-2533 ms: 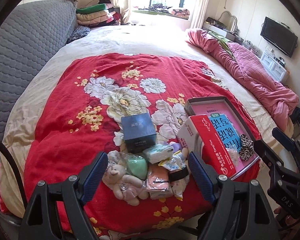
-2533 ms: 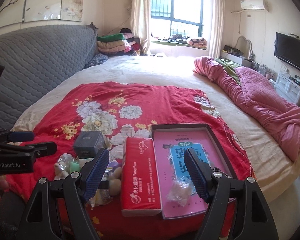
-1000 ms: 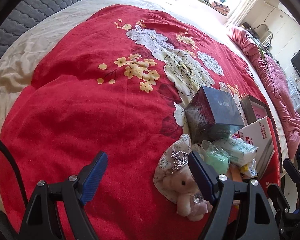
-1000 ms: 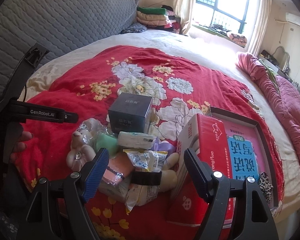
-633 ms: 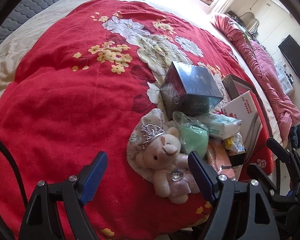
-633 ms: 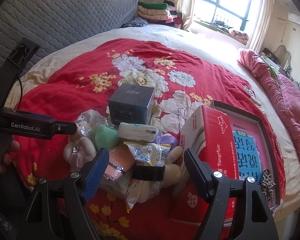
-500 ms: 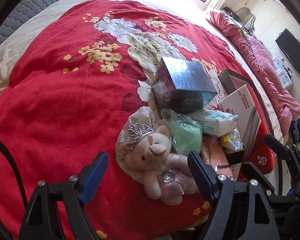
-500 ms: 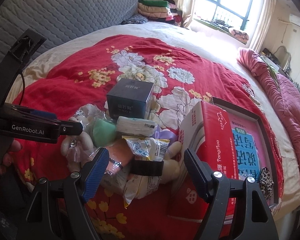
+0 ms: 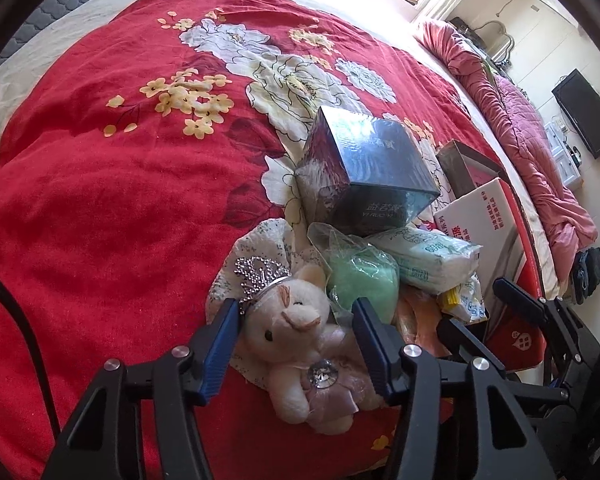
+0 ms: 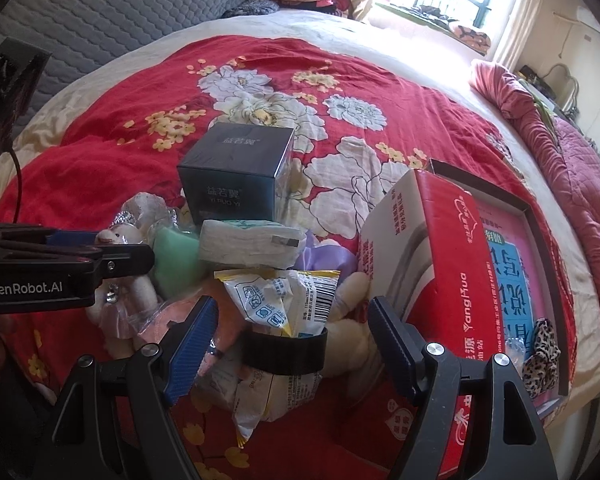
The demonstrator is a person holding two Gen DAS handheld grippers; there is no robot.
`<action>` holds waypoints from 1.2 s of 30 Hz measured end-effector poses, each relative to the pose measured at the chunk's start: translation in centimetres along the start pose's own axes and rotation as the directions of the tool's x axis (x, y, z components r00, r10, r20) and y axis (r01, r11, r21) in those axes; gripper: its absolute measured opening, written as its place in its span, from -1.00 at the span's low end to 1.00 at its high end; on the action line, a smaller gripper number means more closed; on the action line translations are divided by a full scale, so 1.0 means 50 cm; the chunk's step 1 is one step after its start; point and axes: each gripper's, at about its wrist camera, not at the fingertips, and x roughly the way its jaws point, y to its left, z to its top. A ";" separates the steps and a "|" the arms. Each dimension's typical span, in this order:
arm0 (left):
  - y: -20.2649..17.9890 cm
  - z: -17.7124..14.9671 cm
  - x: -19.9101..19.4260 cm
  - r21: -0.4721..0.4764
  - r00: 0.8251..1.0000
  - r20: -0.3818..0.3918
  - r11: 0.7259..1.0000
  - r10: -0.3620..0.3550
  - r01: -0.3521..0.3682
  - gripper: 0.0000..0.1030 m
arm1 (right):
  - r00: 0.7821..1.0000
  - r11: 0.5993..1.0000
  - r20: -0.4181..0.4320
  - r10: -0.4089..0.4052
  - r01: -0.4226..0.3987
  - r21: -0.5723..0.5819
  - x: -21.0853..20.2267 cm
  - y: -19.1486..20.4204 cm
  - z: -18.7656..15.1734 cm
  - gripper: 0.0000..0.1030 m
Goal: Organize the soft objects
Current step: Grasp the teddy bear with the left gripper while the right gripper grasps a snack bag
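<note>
While the left gripper (image 9: 294,336) has just been closing its jaws, they straddle the teddy bear's (image 9: 290,322) head, pads beside it, not clearly pressing yet. Bear lies at the near edge of the pile on the red bedspread (image 9: 100,200), touching the green bagged item (image 9: 364,280). Best to clench on the head only, keep that bag's plastic out, lift straight up. Right gripper (image 10: 292,334) hangs released over the snack packet (image 10: 276,300), gripping nothing.

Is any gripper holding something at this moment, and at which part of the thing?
The left gripper, whose jaws have just been closing, brackets the plush bear at its head; a firm grip cannot be told. The right gripper is open, holding nothing.
</note>
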 end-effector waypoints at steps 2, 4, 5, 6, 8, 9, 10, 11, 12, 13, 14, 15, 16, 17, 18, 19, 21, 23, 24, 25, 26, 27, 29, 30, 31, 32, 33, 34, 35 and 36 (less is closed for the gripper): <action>0.006 0.002 0.001 -0.017 1.000 0.002 1.000 -0.010 0.011 0.07 | 1.000 1.000 -0.002 0.018 -0.018 0.022 0.006 -0.003 0.002 0.42; 0.014 0.002 0.004 -0.034 1.000 0.005 0.999 -0.024 0.024 0.02 | 1.000 0.999 0.011 0.013 -0.013 0.030 0.005 -0.003 0.003 0.17; 0.016 0.001 0.004 -0.042 1.000 0.008 0.999 -0.030 0.030 0.00 | 0.999 0.999 0.019 0.026 -0.026 0.030 0.004 -0.003 0.004 0.11; 0.020 0.002 0.005 -0.049 0.999 0.008 0.998 -0.038 0.039 -0.01 | 0.999 0.999 0.021 0.038 -0.038 0.032 0.004 -0.004 0.004 0.00; 0.025 0.003 0.006 -0.067 0.999 0.014 0.997 -0.049 0.050 -0.11 | 0.999 0.999 0.018 0.032 -0.032 0.008 0.007 0.002 0.003 -0.02; 0.027 0.004 0.007 -0.071 0.999 0.018 0.996 -0.048 0.049 -0.17 | 0.999 1.000 0.021 0.025 -0.025 -0.007 0.009 0.007 0.001 -0.04; 0.029 0.003 0.008 -0.071 0.999 0.020 0.996 -0.049 0.051 -0.18 | 1.000 1.000 0.022 0.023 -0.022 -0.017 0.010 0.010 -0.001 -0.08; 0.030 0.003 0.009 -0.071 0.998 0.022 0.996 -0.052 0.054 -0.19 | 0.999 1.000 0.028 0.026 -0.025 -0.013 0.009 0.009 -0.002 -0.10; 0.030 0.002 0.008 -0.072 0.998 0.024 0.996 -0.052 0.054 -0.21 | 0.999 0.999 0.038 0.036 -0.036 0.000 0.006 0.004 -0.004 -0.13; 0.030 0.001 0.007 -0.074 0.998 0.029 0.995 -0.057 0.059 -0.23 | 0.998 0.999 0.047 0.047 -0.048 0.015 0.002 -0.002 -0.005 -0.16; 0.030 0.000 0.004 -0.074 0.998 0.034 0.995 -0.061 0.064 -0.24 | 0.997 0.998 0.058 0.059 -0.060 0.029 -0.003 -0.009 -0.007 -0.16; 0.030 -0.001 0.001 -0.071 0.997 0.039 0.995 -0.061 0.064 -0.24 | 0.995 0.997 0.069 0.067 -0.070 0.042 -0.010 -0.017 -0.009 -0.18; 0.029 -0.002 -0.003 -0.067 0.997 0.042 0.996 -0.062 0.065 -0.24 | 0.994 0.995 0.080 0.078 -0.082 0.054 -0.019 -0.023 -0.011 -0.20; 0.028 -0.005 -0.009 -0.068 0.997 0.048 0.995 -0.065 0.068 -0.24 | 0.991 0.993 0.095 0.091 -0.098 0.065 -0.028 -0.030 -0.014 -0.20; 0.028 -0.008 -0.017 -0.068 0.996 0.056 0.995 -0.067 0.070 -0.24 | 0.989 0.991 0.110 0.098 -0.107 0.075 -0.038 -0.035 -0.015 -0.20; 0.026 -0.011 -0.026 -0.064 0.996 0.063 0.995 -0.069 0.073 -0.24 | 0.987 0.991 0.123 0.101 -0.112 0.079 -0.048 -0.039 -0.016 -0.20; 0.023 -0.016 -0.045 -0.055 0.994 0.079 0.996 -0.072 0.077 -0.24 | 0.983 0.989 0.147 0.112 -0.125 0.080 -0.066 -0.043 -0.016 -0.21; 0.021 -0.018 -0.062 -0.046 0.994 0.096 0.997 -0.060 0.065 -0.24 | 0.979 0.988 0.170 0.114 -0.129 0.081 -0.080 -0.046 -0.015 -0.21; 0.020 -0.019 -0.069 -0.041 0.993 0.108 0.998 -0.050 0.054 -0.24 | 0.978 0.988 0.174 0.117 -0.132 0.081 -0.084 -0.047 -0.014 -0.21; 0.020 -0.018 -0.073 -0.034 0.993 0.114 0.998 -0.040 0.044 -0.24 | 0.977 0.988 0.179 0.115 -0.132 0.085 -0.088 -0.047 -0.013 -0.21; 0.022 -0.018 -0.072 -0.025 0.994 0.105 0.999 -0.026 0.029 -0.24 | 0.976 0.987 0.181 0.121 -0.138 0.082 -0.090 -0.047 -0.013 -0.21; 0.027 -0.018 -0.068 -0.035 0.995 0.099 0.999 0.003 0.001 -0.24 | 0.976 0.987 0.179 0.121 -0.137 0.080 -0.090 -0.046 -0.012 -0.21; 0.040 -0.022 -0.058 -0.051 0.995 0.089 0.998 0.039 -0.035 -0.23 | 0.977 0.988 0.173 0.121 -0.135 0.075 -0.086 -0.043 -0.013 -0.21; 0.047 -0.024 -0.048 -0.058 0.996 0.073 0.997 0.046 -0.042 -0.23 | 0.978 0.988 0.169 0.123 -0.137 0.073 -0.083 -0.041 -0.014 -0.21; 0.055 -0.027 -0.042 -0.072 0.997 0.059 0.996 0.049 -0.045 -0.22 | 0.978 0.988 0.166 0.126 -0.139 0.069 -0.079 -0.038 -0.017 -0.21; 0.062 -0.028 -0.038 -0.086 0.998 0.053 0.996 0.041 -0.037 -0.21 | 0.979 0.988 0.160 0.129 -0.141 0.064 -0.075 -0.034 -0.018 -0.20; 0.068 -0.030 -0.036 -0.094 0.998 0.052 0.995 0.035 -0.030 -0.20 | 0.979 0.988 0.156 0.131 -0.142 0.058 -0.073 -0.031 -0.020 -0.20; 0.074 -0.030 -0.036 -0.106 0.998 0.054 0.994 0.035 -0.029 -0.20 | 0.978 0.988 0.157 0.135 -0.145 0.053 -0.070 -0.029 -0.021 -0.21; 0.078 -0.031 -0.035 -0.112 0.998 0.051 0.993 0.036 -0.030 -0.20 | 0.978 0.988 0.156 0.137 -0.147 0.049 -0.068 -0.027 -0.021 -0.20; 0.082 -0.032 -0.036 -0.116 0.998 0.049 0.993 0.034 -0.028 -0.19 | 0.979 0.988 0.154 0.136 -0.145 0.046 -0.066 -0.025 -0.022 -0.20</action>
